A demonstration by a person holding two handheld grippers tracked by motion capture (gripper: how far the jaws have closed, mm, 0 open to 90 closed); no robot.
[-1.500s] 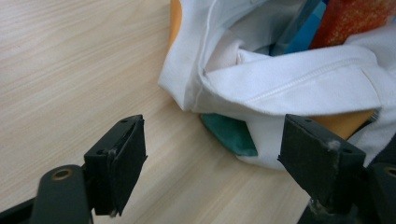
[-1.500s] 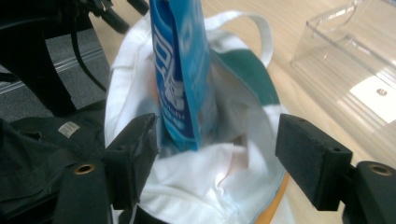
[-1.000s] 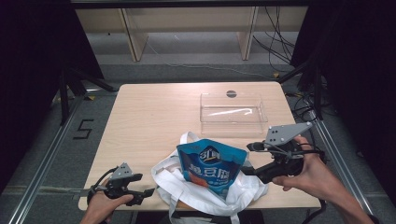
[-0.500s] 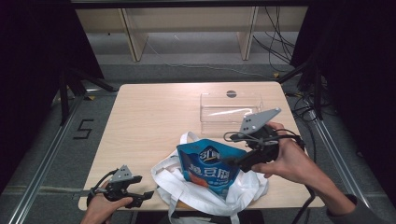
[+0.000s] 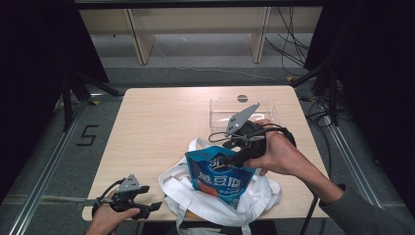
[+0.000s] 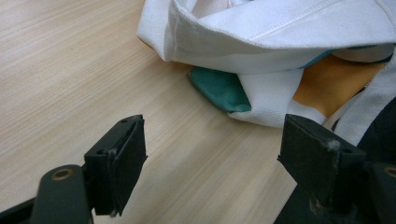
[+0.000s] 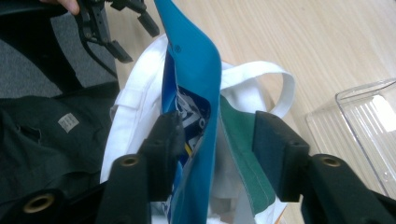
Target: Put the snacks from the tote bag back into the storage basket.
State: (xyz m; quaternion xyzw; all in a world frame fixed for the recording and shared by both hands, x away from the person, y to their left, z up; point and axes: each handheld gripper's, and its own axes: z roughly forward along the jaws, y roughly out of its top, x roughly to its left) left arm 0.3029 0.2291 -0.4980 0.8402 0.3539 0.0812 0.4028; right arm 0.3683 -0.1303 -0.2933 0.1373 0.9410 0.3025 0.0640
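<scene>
Blue pouch [image 5: 219,175], Chinese lettering, between right tongs [image 7: 212,140].

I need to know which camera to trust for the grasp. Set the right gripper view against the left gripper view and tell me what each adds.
Right gripper view alone: the blue pouch standing between the right hand-held gripper's open jaws, and a clear tray beside it.

Left gripper view alone: the left hand-held gripper open over bare table, nothing between its jaws.

Both: the white bag and something green inside it.
</scene>
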